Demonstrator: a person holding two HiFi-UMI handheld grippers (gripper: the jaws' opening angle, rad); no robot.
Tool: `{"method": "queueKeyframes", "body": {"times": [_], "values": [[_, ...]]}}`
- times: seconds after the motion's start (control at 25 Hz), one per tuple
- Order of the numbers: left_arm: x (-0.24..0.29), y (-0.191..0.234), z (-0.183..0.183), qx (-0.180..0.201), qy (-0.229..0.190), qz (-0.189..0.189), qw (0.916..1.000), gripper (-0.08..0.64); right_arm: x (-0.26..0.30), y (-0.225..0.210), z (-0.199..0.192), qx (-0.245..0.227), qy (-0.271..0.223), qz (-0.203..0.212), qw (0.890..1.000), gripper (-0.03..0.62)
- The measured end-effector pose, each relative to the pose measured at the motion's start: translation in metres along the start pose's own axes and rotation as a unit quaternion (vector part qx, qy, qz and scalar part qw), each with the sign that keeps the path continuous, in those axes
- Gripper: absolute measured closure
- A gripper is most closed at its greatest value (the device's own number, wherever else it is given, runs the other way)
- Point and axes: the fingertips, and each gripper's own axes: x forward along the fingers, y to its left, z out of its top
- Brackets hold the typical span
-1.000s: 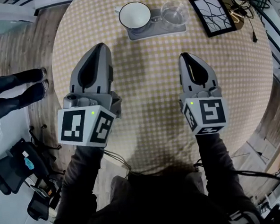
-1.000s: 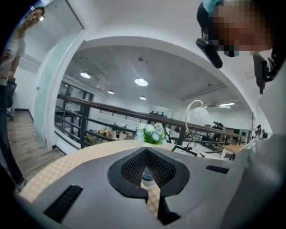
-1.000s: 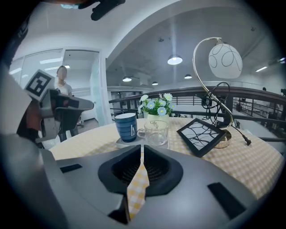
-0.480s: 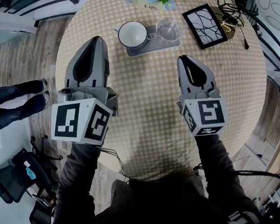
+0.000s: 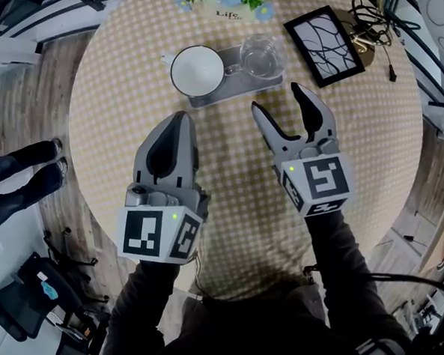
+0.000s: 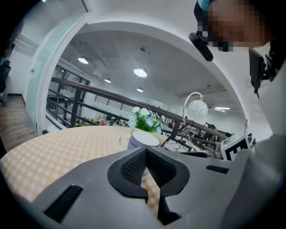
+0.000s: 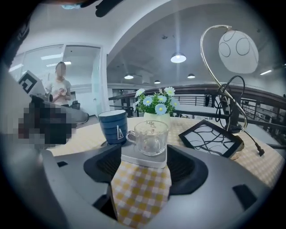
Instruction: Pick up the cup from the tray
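**Target.** Two cups stand on the grey tray [image 5: 228,97], upper middle of the head view. The clear glass cup [image 5: 262,58] is on the tray's right half, upright. The blue mug [image 5: 197,69], white inside, is on the left half. They stand just beside each other without touching, and the glass cup's handle points into the gap between them. The task names one cup only. I judge it to be the glass cup, since it sits centred in the right gripper view.

**Claws.**
- Right claw [image 5: 279,98]: the jaws have just been opening and are now wide. There is only checked cloth between them. The glass cup lies ahead of the tips, near but not reached.
- Left claw [image 5: 180,123]: the jaws are together and empty, below and left of the tray, over the surface [image 5: 120,104].

**Around the tray.**
- A flower pot [image 5: 230,0] stands just behind it at the top edge.
- A picture frame [image 5: 323,35] lies to its right.

**Risks from here.**
1. One finger must enter the gap beside the mug. An off-centre approach would catch the handle or knock the mug.
2. The tray looks loose on the cloth. Pushing forward before closing would slide it toward the flower pot.
3. The glass is smooth and round. A grip that is off-centre or too near the rim could let it twist or slip out.
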Motion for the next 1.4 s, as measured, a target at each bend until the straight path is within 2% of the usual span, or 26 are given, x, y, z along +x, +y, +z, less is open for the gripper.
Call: {"method": "queueKeyframes", "body": {"times": [0.12,0.28,0.84,1.4], "values": [[0.001,0.001,-0.008,-0.006,0.009,-0.005,0.9999,0.555,0.013,-0.001,0.006,-0.014,-0.006,0.004,1.000,0.278],[0.001,0.006,-0.016,-0.015,0.018,-0.006,0.9997,0.555,0.030,-0.008,0.013,-0.030,-0.008,0.002,1.000,0.249],[0.007,0.012,-0.033,-0.033,0.035,-0.012,0.9988,0.555,0.065,-0.016,0.017,-0.094,0.005,0.010,0.996,0.239],[0.000,0.008,-0.035,-0.031,0.039,-0.015,0.9987,0.555,0.066,-0.024,0.015,-0.075,-0.021,-0.012,0.997,0.239]]}}
